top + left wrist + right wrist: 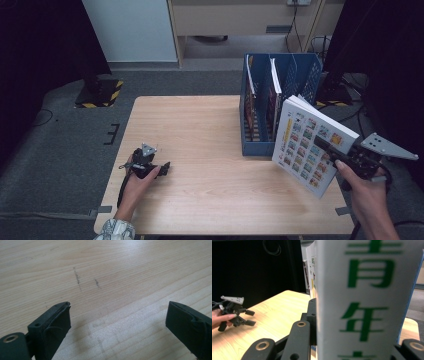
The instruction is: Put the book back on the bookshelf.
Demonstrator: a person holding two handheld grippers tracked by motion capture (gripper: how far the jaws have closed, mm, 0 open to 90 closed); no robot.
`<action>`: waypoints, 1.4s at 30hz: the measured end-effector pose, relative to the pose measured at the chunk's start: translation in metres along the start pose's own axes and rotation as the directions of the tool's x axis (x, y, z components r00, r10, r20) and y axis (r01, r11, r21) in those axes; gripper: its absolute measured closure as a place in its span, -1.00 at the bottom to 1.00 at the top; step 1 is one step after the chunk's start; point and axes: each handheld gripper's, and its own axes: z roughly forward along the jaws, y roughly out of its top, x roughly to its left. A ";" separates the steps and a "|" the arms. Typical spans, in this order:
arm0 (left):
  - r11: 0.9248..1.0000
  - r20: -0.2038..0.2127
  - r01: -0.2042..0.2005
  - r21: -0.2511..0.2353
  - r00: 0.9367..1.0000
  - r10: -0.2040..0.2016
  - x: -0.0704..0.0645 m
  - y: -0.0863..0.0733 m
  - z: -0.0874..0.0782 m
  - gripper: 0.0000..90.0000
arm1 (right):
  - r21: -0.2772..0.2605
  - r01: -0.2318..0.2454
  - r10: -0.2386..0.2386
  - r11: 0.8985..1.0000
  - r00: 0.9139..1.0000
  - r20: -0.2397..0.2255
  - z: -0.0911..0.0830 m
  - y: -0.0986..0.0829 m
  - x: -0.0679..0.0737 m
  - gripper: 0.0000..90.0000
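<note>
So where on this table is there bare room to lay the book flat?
The table is bare between the left gripper and the blue file rack, and along the far edge left of the rack. It is crowded at the right edge, where the rack stands and the right gripper holds the book.

Overhead forward-down, two close jaw-level views
</note>
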 end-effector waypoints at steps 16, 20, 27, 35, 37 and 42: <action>1.000 0.006 -0.003 0.012 1.000 0.003 -0.001 -0.001 0.003 -0.88 | -0.039 -0.017 0.018 0.999 0.999 0.046 0.000 0.050 0.000 0.64; 1.000 0.006 -0.002 0.011 1.000 0.002 -0.001 -0.002 0.002 -0.89 | -0.040 -0.005 0.008 0.999 0.998 0.062 0.004 0.061 0.003 0.64; 1.000 0.009 -0.004 0.009 1.000 0.004 -0.001 -0.002 0.002 -0.89 | -0.052 -0.001 0.008 0.999 0.990 0.138 0.015 0.071 -0.002 0.64; 1.000 0.011 -0.004 0.005 1.000 0.004 -0.001 -0.002 0.003 -0.89 | -0.039 0.038 -0.029 0.999 0.974 0.225 0.033 0.076 -0.015 0.64; 1.000 0.011 -0.002 0.004 1.000 0.002 -0.002 -0.002 0.003 -0.89 | -0.039 0.043 -0.032 0.998 0.969 0.245 0.038 0.077 -0.018 0.64; 1.000 0.011 -0.003 0.002 1.000 0.003 -0.002 -0.003 0.003 -0.89 | -0.026 0.040 -0.030 0.999 0.955 0.294 0.051 0.075 -0.028 0.64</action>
